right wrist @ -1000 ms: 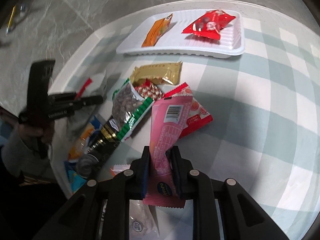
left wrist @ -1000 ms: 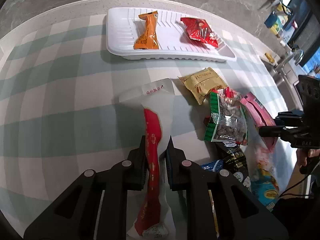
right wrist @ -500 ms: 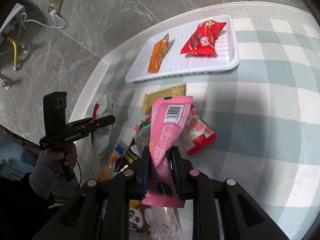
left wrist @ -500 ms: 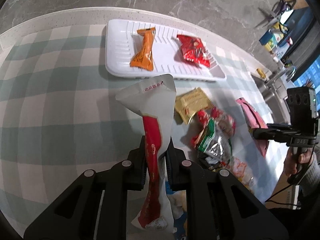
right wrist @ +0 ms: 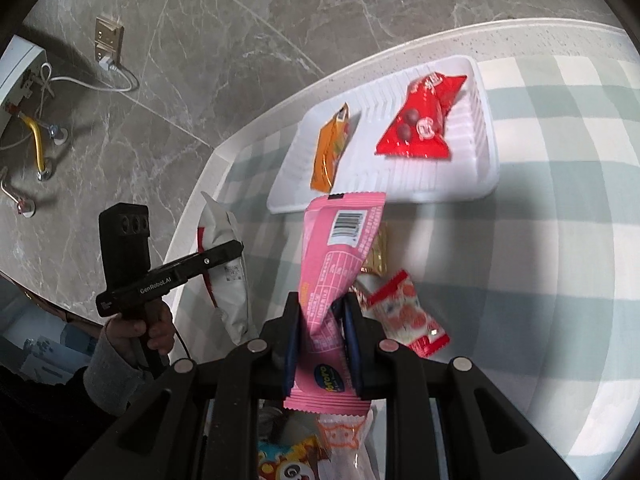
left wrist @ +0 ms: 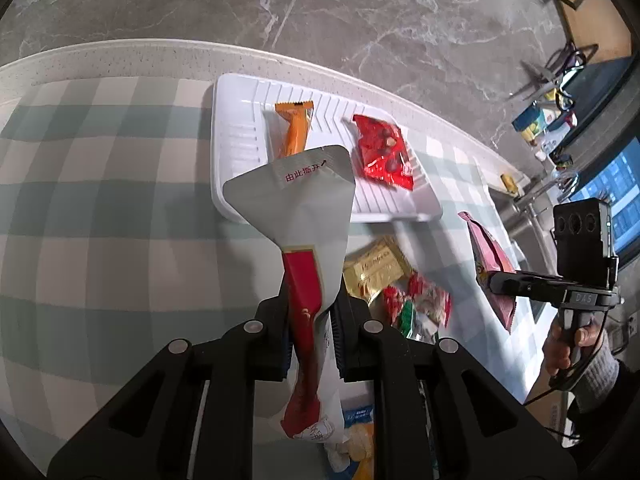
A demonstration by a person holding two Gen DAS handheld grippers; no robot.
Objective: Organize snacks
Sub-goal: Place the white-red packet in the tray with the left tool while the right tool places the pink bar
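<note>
My left gripper [left wrist: 311,304] is shut on a white pouch with a red stripe [left wrist: 298,208], held up above the checked cloth. The pouch hangs in front of the white tray [left wrist: 236,128], which holds an orange packet [left wrist: 295,130] and a red packet [left wrist: 382,152]. My right gripper [right wrist: 322,316] is shut on a pink packet with a barcode [right wrist: 340,240], also lifted clear of the table. The tray [right wrist: 486,136] with the orange packet [right wrist: 330,148] and red packet [right wrist: 422,120] lies beyond it. Each gripper shows in the other's view: the left gripper [right wrist: 236,248], the right gripper [left wrist: 486,280].
A heap of loose snacks lies between the grippers: a gold packet [left wrist: 374,266], a green-edged bag [left wrist: 416,306], a red and white packet [right wrist: 408,314]. The round table's edge [right wrist: 208,168] curves close behind the tray. A person's hand [right wrist: 142,328] grips the left handle.
Both grippers have risen with their packets and tipped further forward, so the snack heap has slid lower in view. The tray sits nearer the middle of both views.
</note>
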